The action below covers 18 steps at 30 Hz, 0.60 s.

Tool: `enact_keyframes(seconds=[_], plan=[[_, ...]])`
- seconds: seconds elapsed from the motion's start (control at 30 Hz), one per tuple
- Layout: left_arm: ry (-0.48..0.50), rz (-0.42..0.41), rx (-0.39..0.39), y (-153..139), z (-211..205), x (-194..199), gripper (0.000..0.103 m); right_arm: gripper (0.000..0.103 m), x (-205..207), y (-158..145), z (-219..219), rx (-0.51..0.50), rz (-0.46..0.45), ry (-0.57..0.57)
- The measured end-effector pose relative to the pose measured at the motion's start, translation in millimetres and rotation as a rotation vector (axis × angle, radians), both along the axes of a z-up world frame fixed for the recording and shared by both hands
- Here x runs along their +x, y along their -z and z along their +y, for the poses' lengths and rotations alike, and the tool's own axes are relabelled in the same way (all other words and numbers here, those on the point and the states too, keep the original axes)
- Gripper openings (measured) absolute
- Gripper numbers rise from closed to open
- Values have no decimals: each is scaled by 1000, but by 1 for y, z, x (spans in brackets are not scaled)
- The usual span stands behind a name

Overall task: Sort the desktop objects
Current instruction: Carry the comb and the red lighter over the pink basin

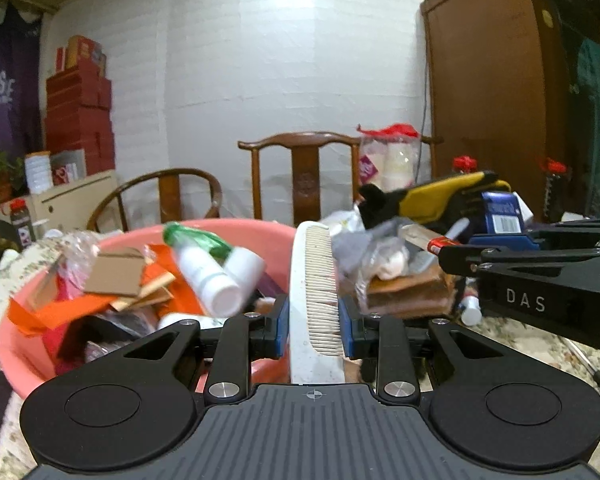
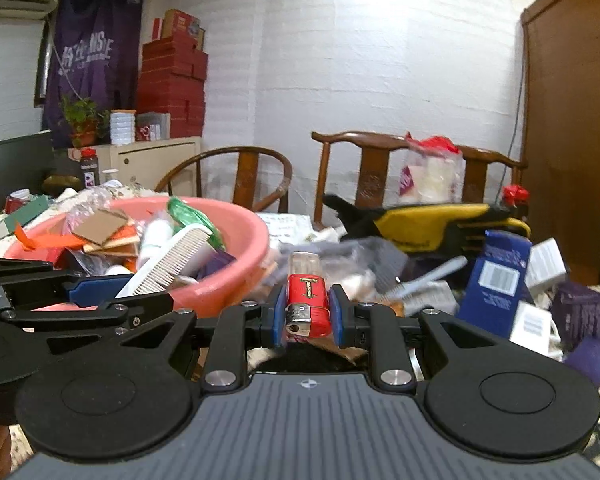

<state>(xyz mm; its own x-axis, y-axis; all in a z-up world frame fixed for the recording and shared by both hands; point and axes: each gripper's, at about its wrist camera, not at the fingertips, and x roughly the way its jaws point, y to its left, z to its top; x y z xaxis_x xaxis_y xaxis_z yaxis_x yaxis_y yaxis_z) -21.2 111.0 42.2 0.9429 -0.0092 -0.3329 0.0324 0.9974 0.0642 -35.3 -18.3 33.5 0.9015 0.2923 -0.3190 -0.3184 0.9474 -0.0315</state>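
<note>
The left claw (image 1: 314,330) grips a white comb (image 1: 314,296) between its blue pads (image 1: 281,330), the comb standing upright with its teeth facing right, held just beside the rim of a pink basin (image 1: 16,344). The basin sits on a cluttered worktop (image 1: 540,344) and is heaped with odds and ends: a white bottle (image 1: 210,280), a piece of brown cardboard (image 1: 116,274), orange scraps (image 1: 60,312) and a green plastic wrapper (image 1: 198,238). From the right wrist view, the right claw (image 2: 305,316) is closed on a red lighter (image 2: 306,300), which stands on end with its clear top uppermost and its metal head low between the pads. The same view shows the comb (image 2: 168,264) angled over the near edge of the basin (image 2: 236,276), with the left claw (image 2: 100,292) reaching in from the left. Beyond the lighter lies a loose pile on the worktop: a yellow and black glove (image 2: 424,224), a dark blue box (image 2: 496,280) with a barcode label, a grey plastic handle (image 2: 436,274) and crumpled clear bags (image 2: 348,264). Two wooden chairs (image 2: 380,176) stand behind the worktop against a white wall (image 2: 380,60).
</note>
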Motion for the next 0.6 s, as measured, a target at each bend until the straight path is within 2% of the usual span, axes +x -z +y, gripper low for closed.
enact_keyframes(seconds=[0.6], plan=[[-78, -57, 14, -26, 43, 7, 24, 26, 14, -30, 50, 6, -49, -85]])
